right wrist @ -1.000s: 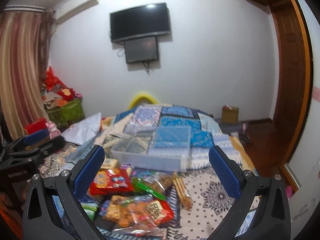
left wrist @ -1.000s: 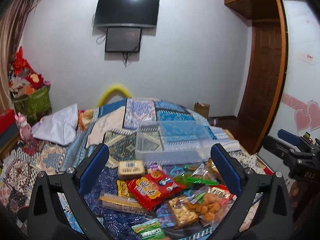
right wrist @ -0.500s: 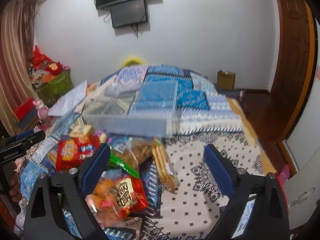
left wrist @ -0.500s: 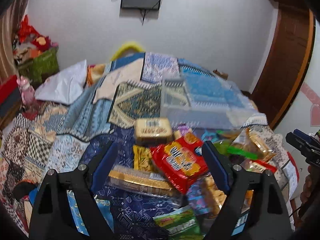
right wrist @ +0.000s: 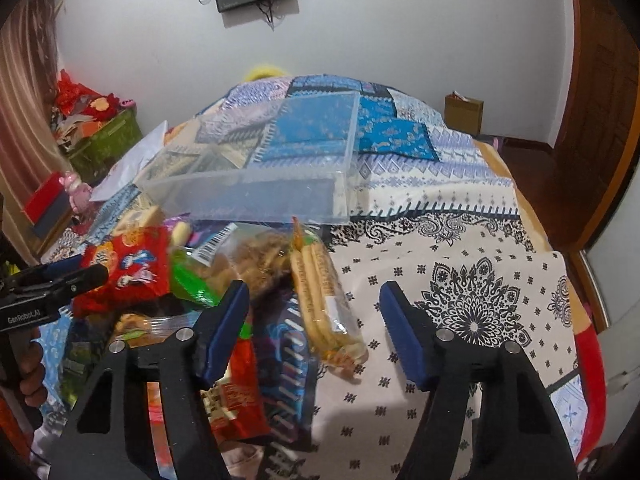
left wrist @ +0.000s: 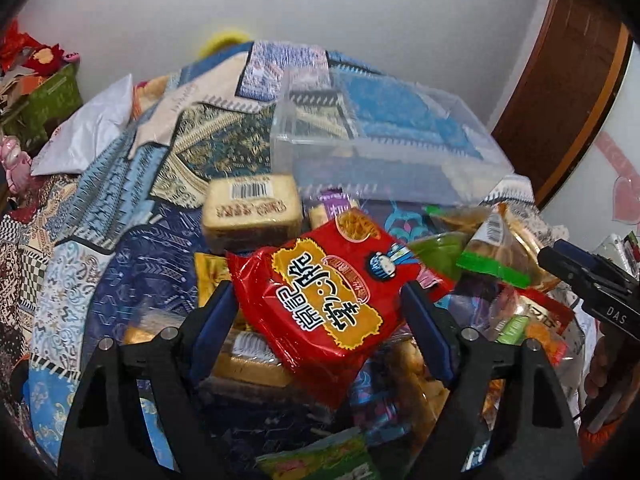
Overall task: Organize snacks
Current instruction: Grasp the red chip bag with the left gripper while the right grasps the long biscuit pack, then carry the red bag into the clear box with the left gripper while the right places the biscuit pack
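Both tools have been lowered and tipped down toward the snack pile on the bed (right wrist: pixel 460 248), and their jaws have just been closing. Left tool (left wrist: pixel 320 316) is now spread around the red pack (left wrist: pixel 320 300); the pack sits between the pads, which look close to or just touching its edges, so a real pinch cannot be confirmed. Right tool (right wrist: pixel 316 320) is half spread, with the biscuit sleeve (right wrist: pixel 320 300) seen between its fingers but nearer the left pad, not yet pressed.

Snacks are heaped on the quilt just in front of the clear bin (left wrist: pixel 384 152), which lies empty behind them. A tan boxed snack (left wrist: pixel 252 208) sits just beside the bin, behind the red pack.

Red pack is judged light, puffy and slick; film likely crinkles and slips, and contents may crush, so it is best taken across the middle or by a sealed seam. Biscuit sleeve is judged stiff along its length but brittle inside; a gentle hold across the middle is advised.
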The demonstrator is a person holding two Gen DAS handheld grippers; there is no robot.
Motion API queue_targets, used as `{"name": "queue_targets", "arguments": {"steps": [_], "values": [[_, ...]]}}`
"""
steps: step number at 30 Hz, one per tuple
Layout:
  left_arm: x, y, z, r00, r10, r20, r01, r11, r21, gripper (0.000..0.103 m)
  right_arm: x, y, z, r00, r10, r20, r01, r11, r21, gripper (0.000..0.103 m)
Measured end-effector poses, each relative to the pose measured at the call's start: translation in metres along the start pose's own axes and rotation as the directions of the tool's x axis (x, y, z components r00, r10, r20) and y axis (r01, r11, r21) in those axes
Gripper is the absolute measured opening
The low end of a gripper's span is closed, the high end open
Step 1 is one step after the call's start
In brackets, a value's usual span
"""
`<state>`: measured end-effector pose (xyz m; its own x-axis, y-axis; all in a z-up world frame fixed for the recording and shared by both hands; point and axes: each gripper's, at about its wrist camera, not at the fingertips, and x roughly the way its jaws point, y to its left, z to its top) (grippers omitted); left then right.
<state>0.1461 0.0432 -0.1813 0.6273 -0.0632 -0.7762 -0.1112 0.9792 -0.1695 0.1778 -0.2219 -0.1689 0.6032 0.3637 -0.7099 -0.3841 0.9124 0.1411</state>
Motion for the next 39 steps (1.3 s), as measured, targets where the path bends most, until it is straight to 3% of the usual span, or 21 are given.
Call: {"name": "queue_targets", "arguments": {"steps": [5, 9, 16, 21, 24, 27, 28, 37, 39], "values": [[0.013, -0.001, 0.006, 0.999, -0.034, -0.031, 0.032, 0.999, -0.041, 0.092, 0.011, -0.007, -0.003, 0.999, 0.024, -0.038, -0.024, 1.000, 0.011, 0.055], [0.021, -0.008, 0.010, 0.998, -0.046, -0.053, 0.044, 0.998, -0.036, 0.093, 0.018, -0.008, -0.006, 0.997, 0.051, -0.058, -0.050, 0.999, 0.019, 0.049], [0.038, -0.026, 0.013, 0.990, -0.072, -0.120, 0.070, 0.997, -0.022, 0.098, 0.027, -0.007, -0.008, 0.994, 0.082, -0.074, -0.081, 0.997, 0.020, 0.029], [0.042, -0.028, 0.014, 0.990, -0.087, -0.112, 0.084, 0.996, -0.028, 0.098, 0.025, -0.006, -0.009, 0.995, 0.080, -0.058, -0.079, 0.997, 0.003, 0.027], [0.037, -0.027, 0.013, 0.992, -0.088, -0.088, 0.086, 0.996, -0.028, 0.087, 0.022, -0.006, -0.008, 0.996, 0.083, -0.045, -0.083, 0.997, 0.005, 0.025], [0.030, -0.026, 0.014, 0.992, -0.105, -0.070, 0.103, 0.994, -0.026, 0.063, 0.018, -0.006, -0.007, 0.997, 0.075, -0.027, -0.075, 0.997, 0.004, 0.024], [0.026, -0.025, 0.015, 0.991, -0.115, -0.067, 0.114, 0.993, -0.024, 0.051, 0.017, -0.006, -0.006, 0.997, 0.073, -0.024, -0.073, 0.997, 0.003, 0.024], [-0.001, -0.028, 0.016, 0.992, -0.127, -0.010, 0.127, 0.992, 0.004, 0.025, -0.001, -0.009, 0.002, 0.998, 0.064, 0.026, -0.064, 0.998, 0.014, 0.024], [-0.009, -0.030, 0.016, 0.993, -0.120, 0.011, 0.120, 0.993, 0.016, 0.023, -0.005, -0.008, 0.005, 0.997, 0.062, 0.038, -0.062, 0.998, 0.010, 0.024]]}}
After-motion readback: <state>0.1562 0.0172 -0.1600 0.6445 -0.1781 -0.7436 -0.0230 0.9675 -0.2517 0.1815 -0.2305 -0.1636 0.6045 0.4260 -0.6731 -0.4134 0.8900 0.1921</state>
